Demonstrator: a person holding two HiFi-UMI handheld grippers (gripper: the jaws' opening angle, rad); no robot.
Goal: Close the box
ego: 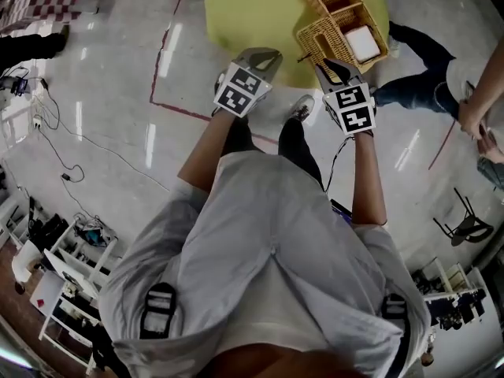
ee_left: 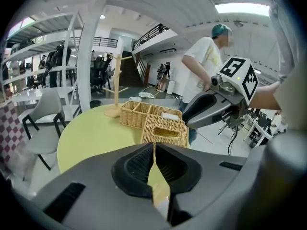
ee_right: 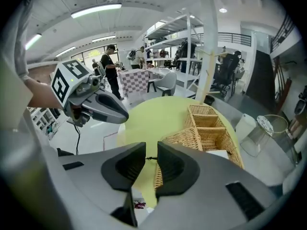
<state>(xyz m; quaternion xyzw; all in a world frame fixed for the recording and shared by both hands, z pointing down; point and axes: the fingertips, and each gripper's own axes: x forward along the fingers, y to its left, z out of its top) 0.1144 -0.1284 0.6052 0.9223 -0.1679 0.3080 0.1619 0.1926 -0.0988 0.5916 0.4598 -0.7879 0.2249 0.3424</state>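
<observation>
Holding my left claw (ee_left: 154, 147) clenched on nothing and my right claw (ee_right: 146, 152) a crack apart, empty, near the bench (ee_right: 153, 119) edge, I should reach the wicker box (ee_right: 193, 120) just ahead, catch its near woven flap (ee_right: 184, 139), seemingly the lid, and fold it over gently.

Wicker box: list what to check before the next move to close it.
1. Lid down on the wicker box: not ok, it stands raised and the white contents show.
2. Left hand-held gripper empty: ok, jaws together on nothing.
3. Right hand-held gripper empty: ok, jaws slightly apart, nothing between.
4. A gripper touching the lid: not ok, both hang short of it.
5. Contents sit below the rim: cannot tell.
</observation>
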